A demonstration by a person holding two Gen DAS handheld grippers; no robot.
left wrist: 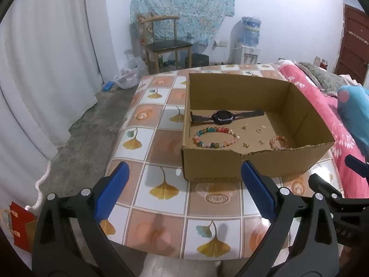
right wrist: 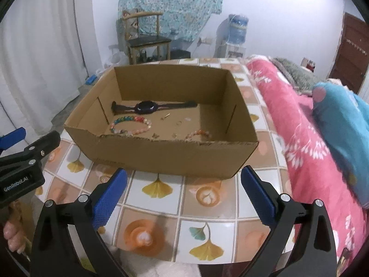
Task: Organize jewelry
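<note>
Both grippers were wide open and held nothing. The left gripper [left wrist: 184, 191] had the cardboard box [left wrist: 253, 164] at one o'clock. The right gripper [right wrist: 184, 194] faced it at twelve. The dark watch [right wrist: 147, 107] lay sideways inside, behind the bead bracelet [right wrist: 131, 125].

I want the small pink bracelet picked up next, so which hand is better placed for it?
Probably the right. The small pink bracelet lies right of centre in the cardboard box, nearer the open right tongs than the left tongs.
</note>
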